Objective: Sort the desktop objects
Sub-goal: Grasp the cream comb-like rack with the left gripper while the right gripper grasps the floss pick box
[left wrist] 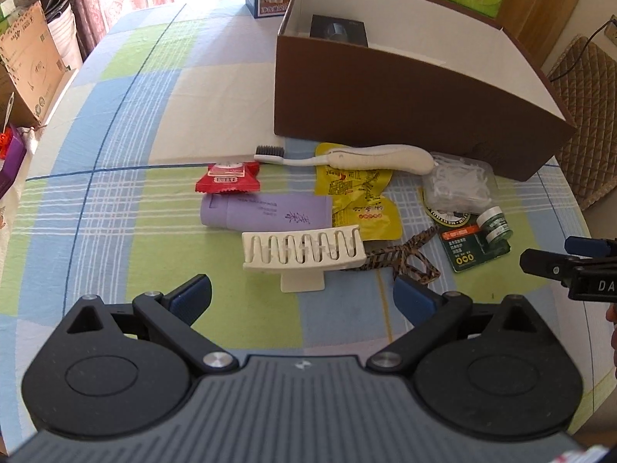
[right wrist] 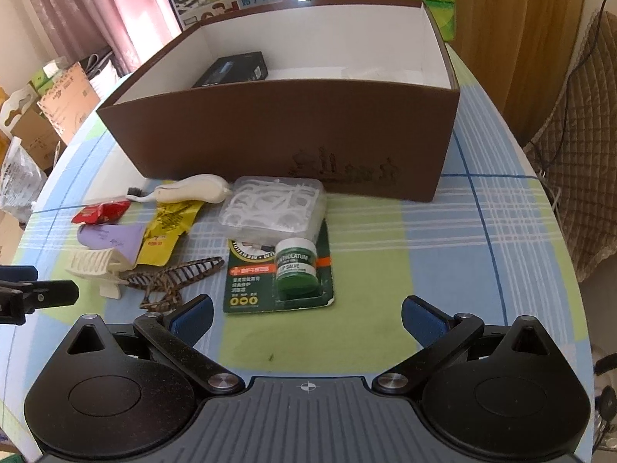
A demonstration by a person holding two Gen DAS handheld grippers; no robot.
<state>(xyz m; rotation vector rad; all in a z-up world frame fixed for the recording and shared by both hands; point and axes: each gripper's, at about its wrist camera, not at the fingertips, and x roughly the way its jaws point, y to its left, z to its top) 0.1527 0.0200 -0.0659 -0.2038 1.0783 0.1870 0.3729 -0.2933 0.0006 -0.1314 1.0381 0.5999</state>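
1. Two tools hover low over the worktop [left wrist: 115,177], which is covered by a checked cloth; the left tool [left wrist: 302,297] and the right tool [right wrist: 306,318] both have their blue-padded fingers spread wide and hold nothing.
2. A brown box [right wrist: 270,135] with a white inside stands at the far side, open on top, with a black packet [right wrist: 235,69] lying in its far left corner.
3. Just near of the box lies a loose cluster: a white toothbrush [left wrist: 347,158] along the box front, a red sachet [left wrist: 227,177], a purple tube [left wrist: 266,212] and yellow sachets [left wrist: 354,193].
4. A cream hair clip [left wrist: 304,250] sits directly ahead of the left tool, touching a leopard-print clip [right wrist: 173,277] to its right.
5. Further right, a clear box of floss picks [right wrist: 270,208] rests partly on a green card holding a small green jar [right wrist: 297,270], just ahead of the right tool.
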